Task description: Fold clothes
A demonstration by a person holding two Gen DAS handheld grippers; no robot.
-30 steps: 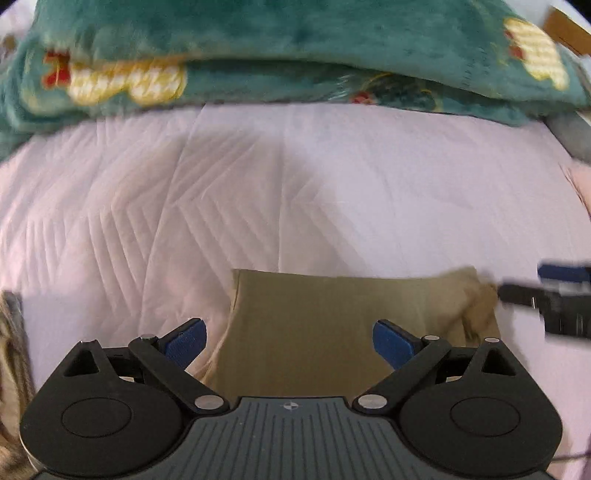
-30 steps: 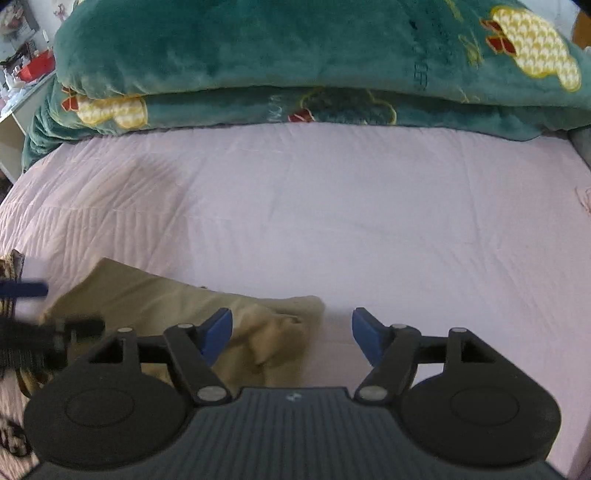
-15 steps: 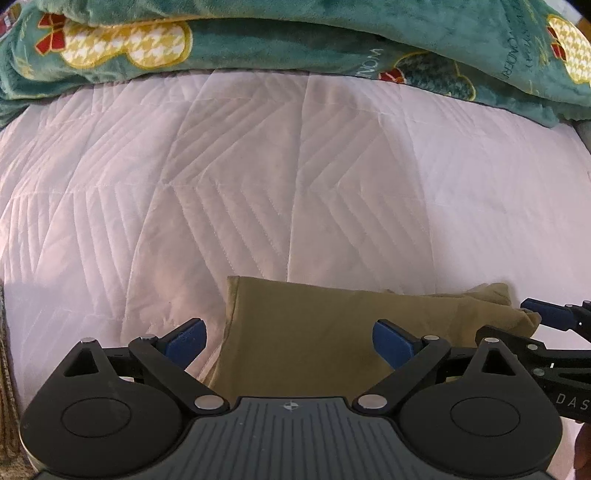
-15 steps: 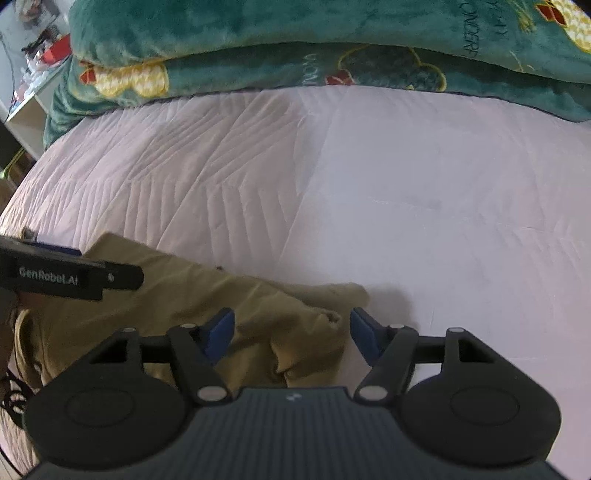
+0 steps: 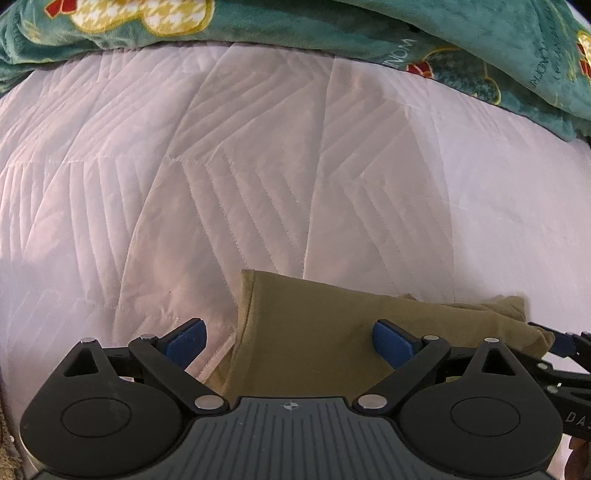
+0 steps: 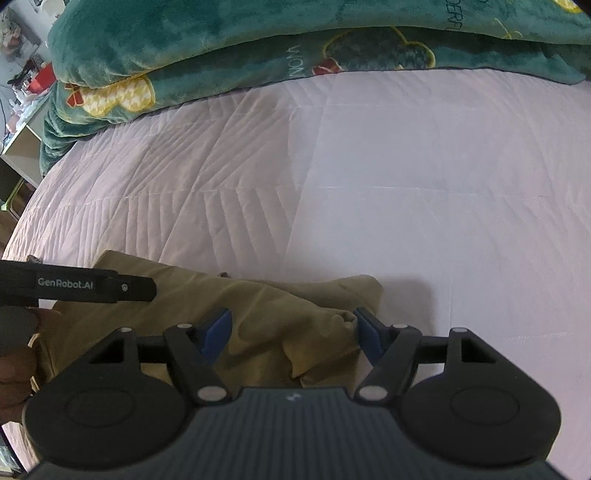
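Note:
An olive-green folded garment (image 5: 325, 332) lies on the pale quilted bed cover (image 5: 258, 184). My left gripper (image 5: 290, 341) is open, low over the garment's left edge, with the fold's corner between the blue pads. My right gripper (image 6: 293, 334) is open over the garment's bunched right end (image 6: 314, 314). The right gripper's tip shows at the right edge of the left wrist view (image 5: 565, 343). The left gripper's black body (image 6: 92, 286) reaches in from the left of the right wrist view.
A thick teal blanket with yellow and red motifs (image 5: 332, 22) is piled along the far side of the bed, also in the right wrist view (image 6: 258, 48). A shelf with clutter (image 6: 22, 92) stands beyond the bed's left edge.
Both grippers have moved forward and lower over the garment. The right gripper's pads now straddle its bunched right end. Both stay open.

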